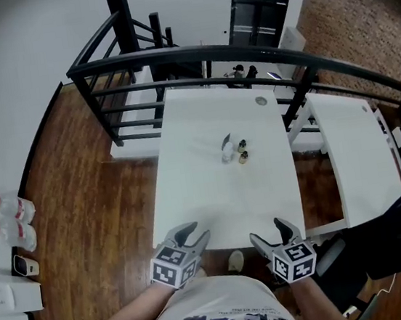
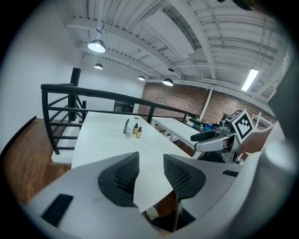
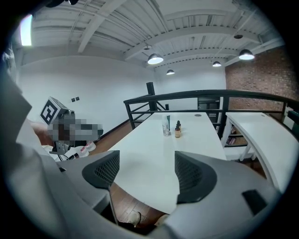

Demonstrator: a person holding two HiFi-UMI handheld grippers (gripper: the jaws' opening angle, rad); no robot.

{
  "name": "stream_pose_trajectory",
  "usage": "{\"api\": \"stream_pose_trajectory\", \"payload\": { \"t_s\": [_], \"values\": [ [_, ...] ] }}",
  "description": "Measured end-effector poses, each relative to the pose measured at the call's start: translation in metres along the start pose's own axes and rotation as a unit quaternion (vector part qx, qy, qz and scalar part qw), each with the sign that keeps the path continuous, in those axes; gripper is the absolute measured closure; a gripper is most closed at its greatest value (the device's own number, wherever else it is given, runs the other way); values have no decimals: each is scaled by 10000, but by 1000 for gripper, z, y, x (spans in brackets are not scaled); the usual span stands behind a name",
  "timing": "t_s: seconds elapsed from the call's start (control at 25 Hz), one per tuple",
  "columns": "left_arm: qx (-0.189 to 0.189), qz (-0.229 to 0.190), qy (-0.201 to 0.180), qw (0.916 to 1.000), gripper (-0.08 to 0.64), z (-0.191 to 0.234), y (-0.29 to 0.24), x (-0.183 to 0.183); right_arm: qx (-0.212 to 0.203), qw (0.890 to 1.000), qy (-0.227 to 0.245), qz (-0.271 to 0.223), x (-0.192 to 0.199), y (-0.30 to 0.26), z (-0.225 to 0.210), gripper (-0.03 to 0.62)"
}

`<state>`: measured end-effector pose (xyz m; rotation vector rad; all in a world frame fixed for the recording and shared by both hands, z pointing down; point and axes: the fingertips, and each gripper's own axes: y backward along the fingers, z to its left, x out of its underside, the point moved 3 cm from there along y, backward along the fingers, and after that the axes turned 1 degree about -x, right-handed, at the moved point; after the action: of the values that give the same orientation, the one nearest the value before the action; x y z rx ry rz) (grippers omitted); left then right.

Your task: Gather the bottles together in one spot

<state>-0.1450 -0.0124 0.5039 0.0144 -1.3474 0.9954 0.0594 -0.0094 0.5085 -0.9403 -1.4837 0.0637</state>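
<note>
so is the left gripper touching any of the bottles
Apart. The head view shows the left gripper at the near edge of the table, the bottles far off mid-table; its jaws stand open and empty.

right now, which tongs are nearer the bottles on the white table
Right, by a little. The right tongs hover at the near edge of the table, almost in line with the bottles; the left tongs sit at that edge too, further off to the side.

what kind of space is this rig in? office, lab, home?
Probably a loft-style office or studio, likely on a mezzanine. A black metal railing curves behind plain white tables on a wood floor, with a brick wall and pendant lamps under an exposed beamed ceiling.
</note>
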Motion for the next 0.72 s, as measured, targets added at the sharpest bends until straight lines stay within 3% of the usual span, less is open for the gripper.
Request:
{"api": "stream_pose_trajectory", "payload": {
  "t_s": [0.12, 0.28, 0.72],
  "values": [
    [115, 130, -2, 9998, 416, -4, 8, 11, 69, 10000, -10, 48, 8, 8, 6, 201],
    [306, 6, -67, 9995, 411, -4, 24, 15, 140, 9998, -16, 120, 17, 15, 18, 201],
    [262, 69, -323, 9991, 411, -4, 51, 44, 268, 9995, -79, 110, 38, 36, 45, 201]
  ]
}}
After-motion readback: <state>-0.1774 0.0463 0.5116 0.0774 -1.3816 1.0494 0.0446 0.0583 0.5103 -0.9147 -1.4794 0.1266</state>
